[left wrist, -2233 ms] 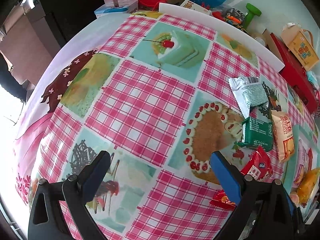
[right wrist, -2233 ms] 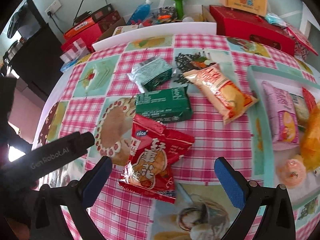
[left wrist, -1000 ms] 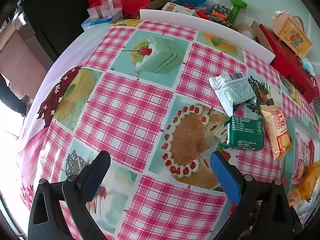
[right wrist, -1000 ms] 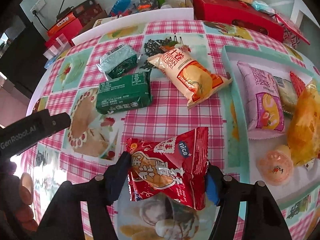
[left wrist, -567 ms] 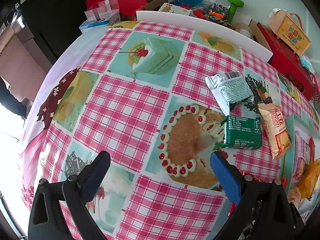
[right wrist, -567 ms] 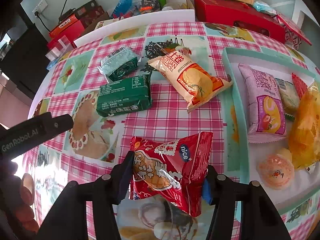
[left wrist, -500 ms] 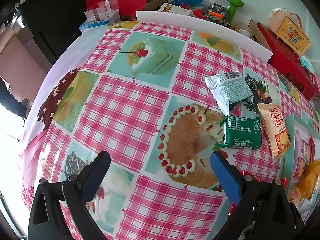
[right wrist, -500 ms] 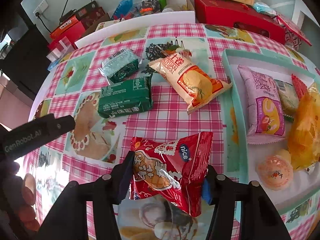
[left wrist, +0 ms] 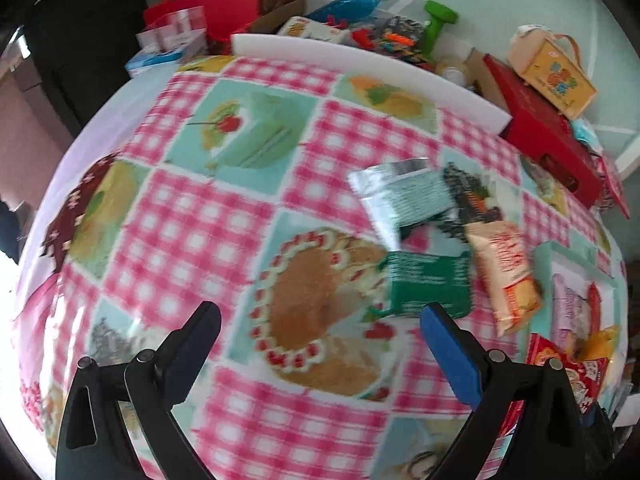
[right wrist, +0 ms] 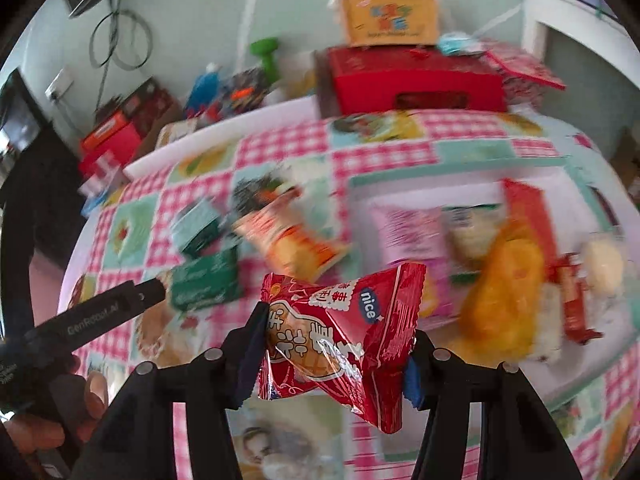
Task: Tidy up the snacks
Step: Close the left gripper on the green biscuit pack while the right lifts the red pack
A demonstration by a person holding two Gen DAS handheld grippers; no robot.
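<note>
Right hand-held gripper (right wrist: 334,354) pinches the crinkly red snack packet (right wrist: 340,336), lifted off the counter (left wrist: 192,220) since two seconds ago and now carried toward the pale green tray (right wrist: 448,172); placement likely follows. Left hand-held gripper (left wrist: 318,328), fingers spread, hovers empty. Beyond: boxy green pack (left wrist: 430,284), glossy orange pouch (left wrist: 508,276), foil packet (left wrist: 404,196) on checked oilcloth.

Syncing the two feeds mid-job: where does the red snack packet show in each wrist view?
Left wrist: red snack packet at the lower right edge, behind the left gripper.
Right wrist: centre bottom, clamped in the right gripper.
Shared landmark: dark green packet.
</note>
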